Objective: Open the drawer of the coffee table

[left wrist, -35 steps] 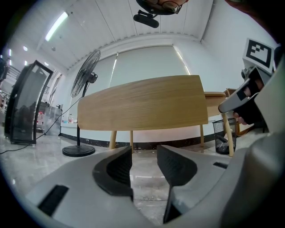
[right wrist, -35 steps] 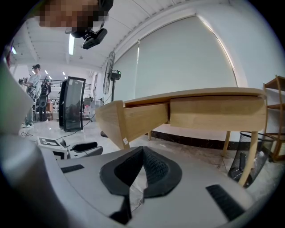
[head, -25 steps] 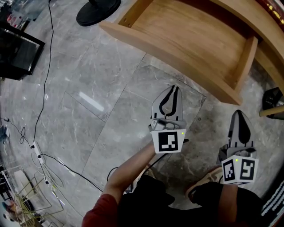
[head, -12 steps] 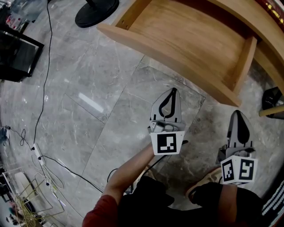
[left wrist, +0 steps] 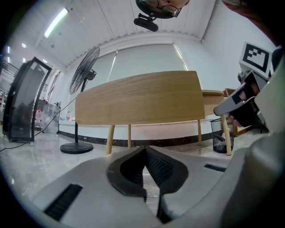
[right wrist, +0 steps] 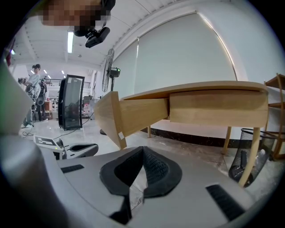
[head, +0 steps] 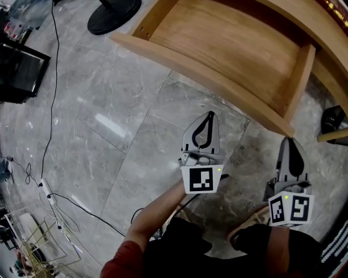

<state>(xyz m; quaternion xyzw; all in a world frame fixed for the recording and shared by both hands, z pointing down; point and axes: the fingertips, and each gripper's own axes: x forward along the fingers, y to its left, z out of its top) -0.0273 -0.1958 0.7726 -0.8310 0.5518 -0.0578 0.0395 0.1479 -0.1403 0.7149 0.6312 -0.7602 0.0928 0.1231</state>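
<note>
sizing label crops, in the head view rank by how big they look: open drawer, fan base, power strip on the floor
1. open drawer, by far the largest
2. fan base, cut off by the top edge
3. power strip, smallest

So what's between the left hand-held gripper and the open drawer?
Nothing. The head view shows only bare grey stone floor between the shut left hand-held gripper and the drawer front.

Grey left gripper (head: 210,115) and right gripper (head: 288,141), ribbed black pads (left wrist: 160,168), black-white marker cubes (head: 202,179); red sleeve (head: 120,261), dark trousers (head: 179,250), tan shoe (head: 246,228).
</note>
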